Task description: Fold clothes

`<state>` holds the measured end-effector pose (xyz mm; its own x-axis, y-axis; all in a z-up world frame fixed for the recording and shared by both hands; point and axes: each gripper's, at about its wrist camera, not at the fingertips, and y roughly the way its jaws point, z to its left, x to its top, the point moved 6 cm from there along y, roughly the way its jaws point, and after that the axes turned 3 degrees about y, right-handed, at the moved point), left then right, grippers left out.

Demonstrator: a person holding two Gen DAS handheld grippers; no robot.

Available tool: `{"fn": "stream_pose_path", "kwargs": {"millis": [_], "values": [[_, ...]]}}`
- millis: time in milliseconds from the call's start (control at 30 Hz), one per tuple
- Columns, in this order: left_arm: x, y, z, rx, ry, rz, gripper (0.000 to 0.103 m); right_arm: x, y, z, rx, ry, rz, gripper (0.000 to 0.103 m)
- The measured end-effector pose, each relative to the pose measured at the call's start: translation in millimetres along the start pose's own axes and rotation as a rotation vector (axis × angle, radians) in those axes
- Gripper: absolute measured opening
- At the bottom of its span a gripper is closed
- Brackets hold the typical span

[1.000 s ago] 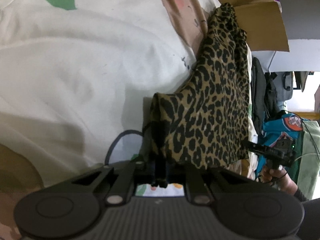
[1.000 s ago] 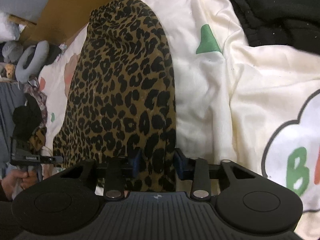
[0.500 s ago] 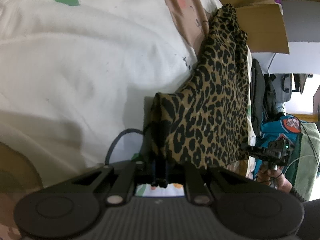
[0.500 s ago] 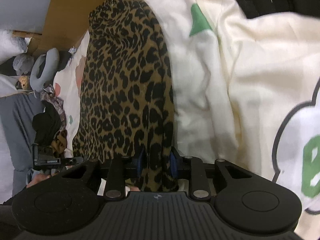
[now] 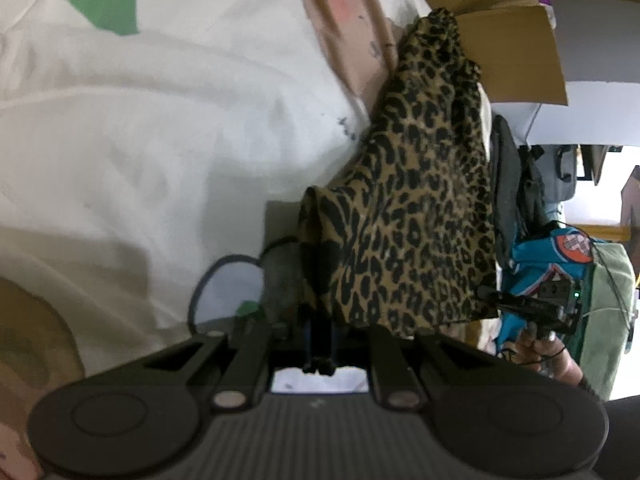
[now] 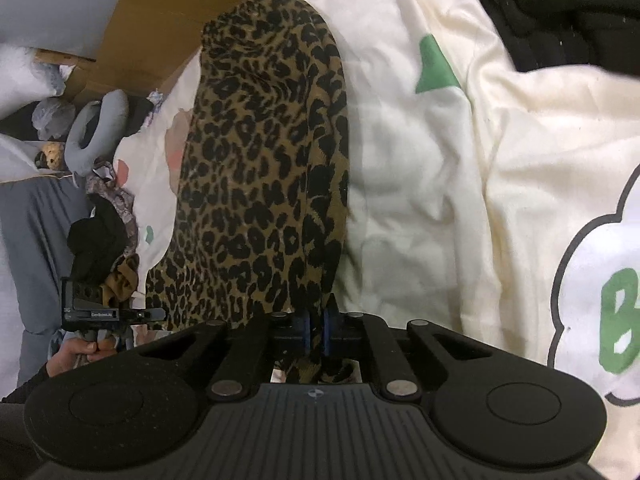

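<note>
So the leopard garment [image 6: 264,168] lies stretched out lengthwise on the cream blanket [image 6: 420,200], far end up by the cardboard [image 6: 160,12]. Right tool [image 6: 315,334] has just been closing and is now pinched tight on the near right corner, fabric bunched between the blue pads [image 6: 301,330]. Left tool [image 5: 319,338] is clamped on the near left corner; the view's a bit blurry there, but a fold of the cloth looks caught between the fingers. Black clothing [image 6: 560,8] is piled at far right.
</note>
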<state>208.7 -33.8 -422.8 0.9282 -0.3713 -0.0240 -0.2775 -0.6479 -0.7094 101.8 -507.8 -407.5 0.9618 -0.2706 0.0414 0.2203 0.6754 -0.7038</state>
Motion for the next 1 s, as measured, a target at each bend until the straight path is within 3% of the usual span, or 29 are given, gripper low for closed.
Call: {"fn": "stream_pose_path", "kwargs": {"millis": [333,600,733,1000], "values": [[0.9,-34.2,-31.0,-0.058,0.068,0.009,0.009,-4.3,-22.8,8.5,0.041,0.025,-0.019,0.003],[-7.9,-43.0,-34.4,-0.074,0.106,0.055,0.009,-17.7,-39.5,8.0,0.071,0.048,0.004,0.003],[-11.4,-40.7,-33.3,-0.076,0.099,0.070,0.009,-29.6,-44.8,9.5,0.085,0.062,0.008,0.003],[-1.5,-41.5,-34.9,-0.086,0.071,0.028,0.009,-22.1,-46.6,11.7,0.089,0.063,-0.023,0.003]]}}
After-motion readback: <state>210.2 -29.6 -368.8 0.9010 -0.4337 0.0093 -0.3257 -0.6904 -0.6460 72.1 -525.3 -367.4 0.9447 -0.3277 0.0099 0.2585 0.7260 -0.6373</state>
